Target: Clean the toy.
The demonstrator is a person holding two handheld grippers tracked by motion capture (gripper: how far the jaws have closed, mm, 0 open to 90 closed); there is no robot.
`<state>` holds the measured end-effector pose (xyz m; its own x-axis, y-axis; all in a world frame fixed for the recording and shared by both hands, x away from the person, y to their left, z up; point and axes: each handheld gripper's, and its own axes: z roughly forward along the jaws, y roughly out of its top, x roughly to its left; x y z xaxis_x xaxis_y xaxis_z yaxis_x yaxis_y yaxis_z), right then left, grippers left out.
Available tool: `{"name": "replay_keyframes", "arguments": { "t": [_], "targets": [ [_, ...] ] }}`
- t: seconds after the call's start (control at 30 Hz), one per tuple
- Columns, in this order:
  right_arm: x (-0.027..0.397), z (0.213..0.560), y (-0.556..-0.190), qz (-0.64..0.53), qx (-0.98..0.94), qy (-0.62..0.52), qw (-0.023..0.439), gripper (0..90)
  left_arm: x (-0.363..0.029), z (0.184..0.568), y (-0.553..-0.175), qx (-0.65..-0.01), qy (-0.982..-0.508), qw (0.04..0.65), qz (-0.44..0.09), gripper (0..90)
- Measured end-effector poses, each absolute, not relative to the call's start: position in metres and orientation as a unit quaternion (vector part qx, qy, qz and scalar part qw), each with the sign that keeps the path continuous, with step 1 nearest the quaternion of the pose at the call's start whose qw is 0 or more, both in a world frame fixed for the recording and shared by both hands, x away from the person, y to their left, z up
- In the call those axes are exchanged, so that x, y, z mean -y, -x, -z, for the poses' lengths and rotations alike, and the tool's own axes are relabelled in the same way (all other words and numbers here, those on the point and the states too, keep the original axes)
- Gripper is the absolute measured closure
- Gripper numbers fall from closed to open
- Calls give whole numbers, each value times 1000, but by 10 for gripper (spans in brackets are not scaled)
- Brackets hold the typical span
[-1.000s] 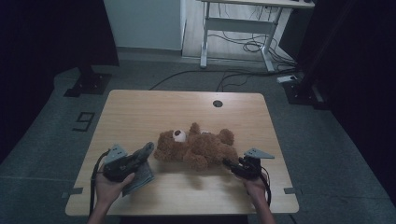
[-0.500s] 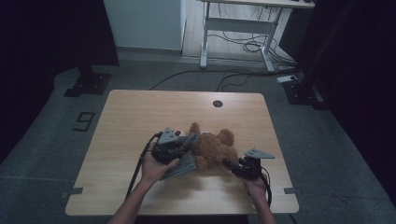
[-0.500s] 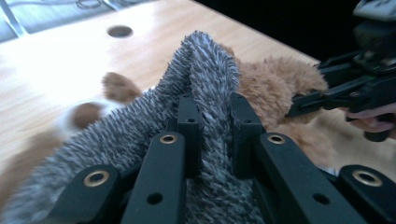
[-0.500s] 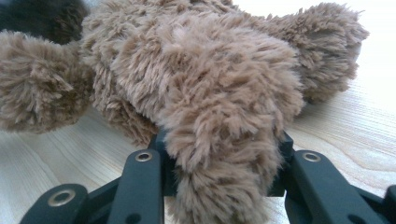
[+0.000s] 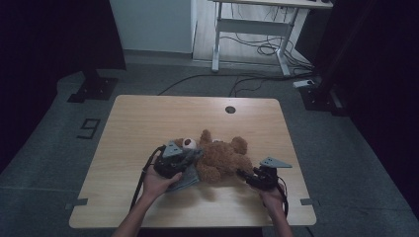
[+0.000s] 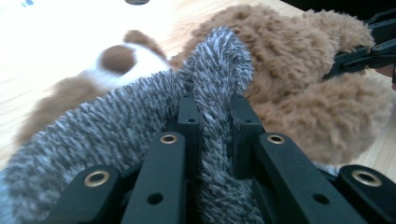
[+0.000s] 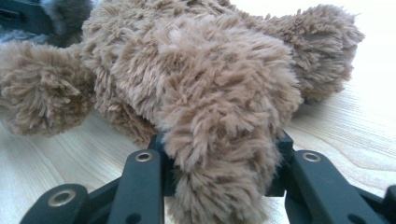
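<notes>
Brown and fuzzy, the teddy bear (image 5: 220, 157) is lying on its side near the middle of the wooden table (image 5: 148, 118), white muzzle facing the far edge. The left gripper (image 5: 190, 157) is pinching a grey knitted cloth (image 6: 140, 116) tight between its jaws, and it's pressing that cloth right up against the bear's head end. The right gripper (image 5: 245, 176) is clamping down on one of the bear's legs (image 7: 219, 154) at the near side.
</notes>
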<state>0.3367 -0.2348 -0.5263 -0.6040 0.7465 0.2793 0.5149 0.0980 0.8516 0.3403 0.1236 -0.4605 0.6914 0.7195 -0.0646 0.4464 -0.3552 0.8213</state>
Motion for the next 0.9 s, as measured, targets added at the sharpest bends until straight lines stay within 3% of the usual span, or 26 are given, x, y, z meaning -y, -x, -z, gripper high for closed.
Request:
{"name": "replay_keyframes", "arguments": {
  "t": [0.57,0.73,0.9],
  "targets": [
    [237,528,-338,-516,-733,-431,106,607,-196,485,-338,-437,-779,417,-168,776],
    [237,529,-338,-516,-732,-432,105,607,-191,467,-335,-422,-766,457,-164,780],
    [237,529,-339,-516,-732,-432,104,607,-157,441,-337,-383,-774,474,-172,781]
  ]
}}
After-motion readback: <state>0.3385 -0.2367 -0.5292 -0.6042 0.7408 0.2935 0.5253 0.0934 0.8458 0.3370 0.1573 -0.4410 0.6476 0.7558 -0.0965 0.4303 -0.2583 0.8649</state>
